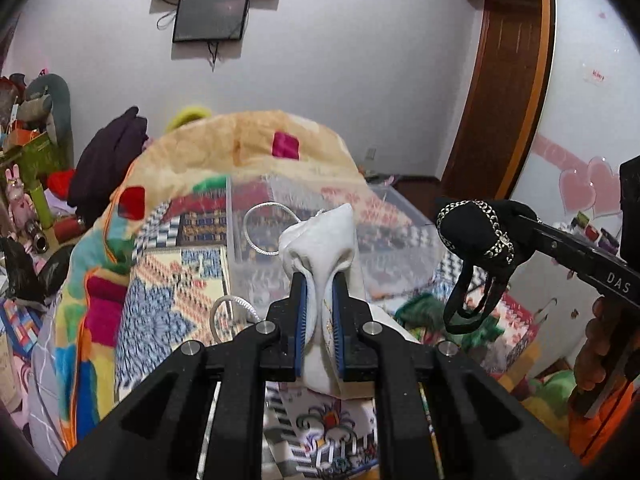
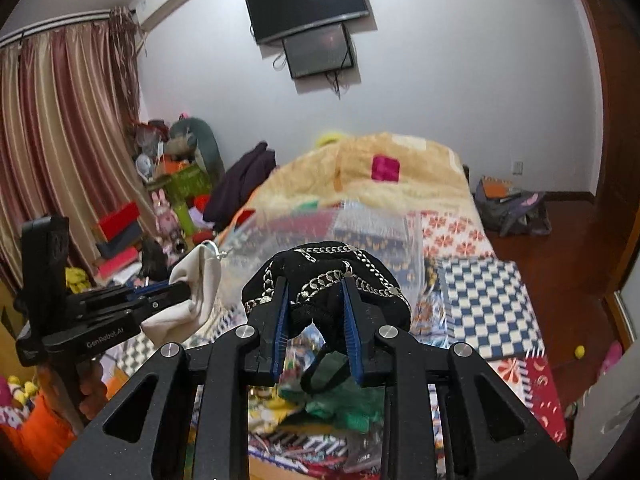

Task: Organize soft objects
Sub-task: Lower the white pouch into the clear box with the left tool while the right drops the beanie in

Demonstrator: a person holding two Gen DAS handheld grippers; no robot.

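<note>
My left gripper is shut on a white drawstring pouch and holds it up above the bed; its silver cord loops to the left. The pouch also shows in the right wrist view, held by the left gripper. My right gripper is shut on a black fabric piece with silver chains, straps hanging below. It shows in the left wrist view at the right, held by the right gripper. A clear plastic bin lies ahead on the bed, and shows in the right wrist view.
A patchwork bedspread covers the bed, with a beige blanket heaped at its far end. Green and yellow soft items lie below the grippers. Clutter and plush toys fill the left. A backpack sits on the wooden floor.
</note>
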